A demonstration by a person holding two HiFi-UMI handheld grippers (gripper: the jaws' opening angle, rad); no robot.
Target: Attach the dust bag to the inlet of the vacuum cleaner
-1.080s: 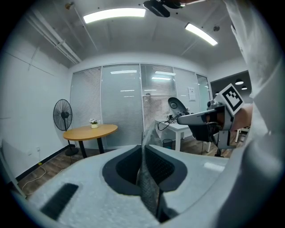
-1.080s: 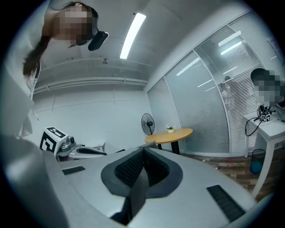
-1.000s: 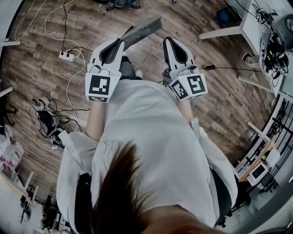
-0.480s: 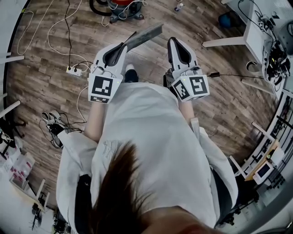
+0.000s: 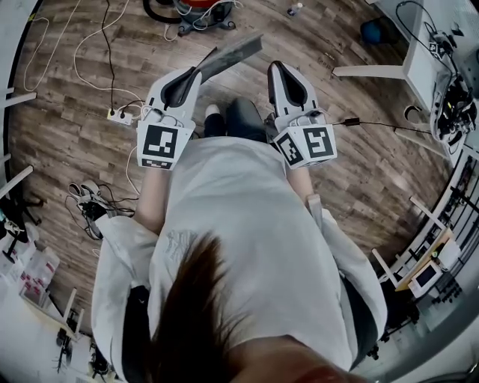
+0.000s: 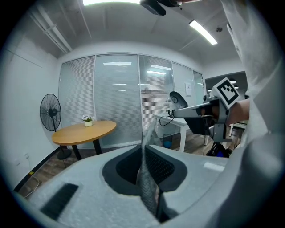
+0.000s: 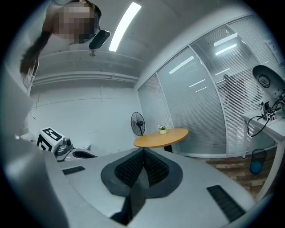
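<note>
In the head view my left gripper is shut on a flat grey dust bag, which sticks out ahead and to the right over the wooden floor. The left gripper view shows the bag edge-on, pinched between the pads of my left gripper. My right gripper is held level beside it, shut and empty; its pads meet in the right gripper view. The red vacuum cleaner with its black hose sits on the floor at the top edge, well ahead of both grippers.
A power strip and white cables lie on the floor to the left. A white desk with equipment stands at the right. A round wooden table and a fan stand by the glass wall.
Both grippers travelled forward over the floor, keeping their pose. The red vacuum cleaner has come into view at the top. The power strip has slid nearer in the picture.
</note>
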